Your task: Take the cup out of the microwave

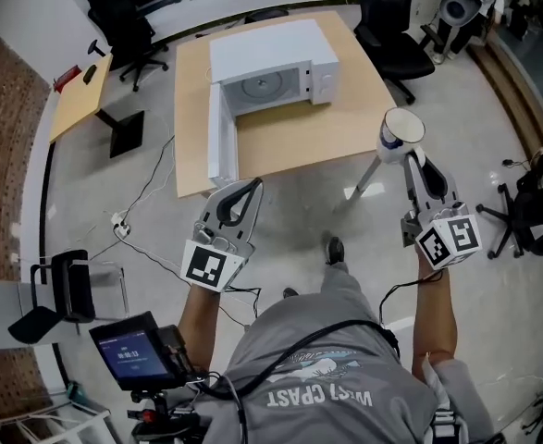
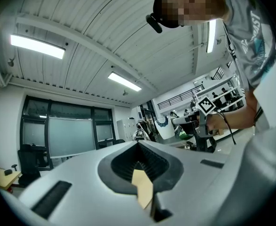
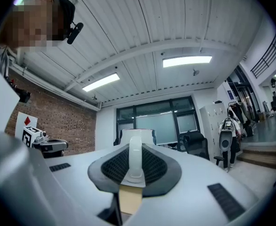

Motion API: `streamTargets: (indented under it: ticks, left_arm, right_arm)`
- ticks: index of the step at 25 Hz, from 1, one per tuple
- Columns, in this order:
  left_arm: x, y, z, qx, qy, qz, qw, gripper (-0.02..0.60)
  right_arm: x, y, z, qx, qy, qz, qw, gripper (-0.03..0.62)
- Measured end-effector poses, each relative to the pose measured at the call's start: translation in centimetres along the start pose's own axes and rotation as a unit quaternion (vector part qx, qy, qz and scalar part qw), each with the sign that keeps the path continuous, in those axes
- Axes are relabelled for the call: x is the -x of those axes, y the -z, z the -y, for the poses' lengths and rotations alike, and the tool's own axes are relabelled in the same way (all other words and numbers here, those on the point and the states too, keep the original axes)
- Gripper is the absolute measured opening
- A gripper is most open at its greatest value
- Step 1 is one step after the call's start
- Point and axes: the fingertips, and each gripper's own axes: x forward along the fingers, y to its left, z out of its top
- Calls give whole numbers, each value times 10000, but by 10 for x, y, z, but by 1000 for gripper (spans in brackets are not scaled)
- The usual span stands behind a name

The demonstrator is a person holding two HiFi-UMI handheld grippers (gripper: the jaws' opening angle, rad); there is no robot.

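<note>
Grey polished floor spreads under one large wooden desk [image 1: 285, 141], which carries one white microwave [image 1: 271, 58]. Its door [image 1: 221, 141] hangs wide open and the round turntable [image 1: 264, 86] inside is bare. One smaller desk [image 1: 77, 100] stands well apart at the left, and two black office chairs [image 1: 123, 21] [image 1: 391, 35] sit at the far side of the large desk.

One cup [image 1: 401, 132], white with a blue mark on its side, is out of the microwave. It is held up over the floor off the desk's right corner by the right tool [image 1: 410, 158]. In the right gripper view that tool's two jaws are clamped on the cup's white handle [image 3: 135, 158].

The left tool [image 1: 252, 189] points at the desk's near edge, its jaws drawn narrow with the tips together and nothing between them.

Each tool bears one cube [image 1: 206, 266] [image 1: 449, 239] with black-and-white square markers.

The person's grey shirt [image 1: 331, 391] shows white lettering that seems to read "WEST COAST". Print on one small screen [image 1: 130, 350] at lower left is too small to read.
</note>
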Motion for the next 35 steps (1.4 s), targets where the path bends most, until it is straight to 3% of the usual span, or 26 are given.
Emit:
streamTargets:
  ticks: [14, 23, 35]
  left_arm:
    - [-94, 49, -43, 156, -419, -539, 9975, 26]
    - [-151, 89, -64, 233, -652, -914, 9934, 26]
    - [-197, 136, -84, 361, -917, -1460, 9844, 26]
  right_arm:
    - [-131, 61, 115, -227, -147, -433, 9987, 66]
    - [-205, 113, 194, -270, -195, -612, 9976, 66]
    - [-282, 190, 267, -296, -263, -925, 9949, 66]
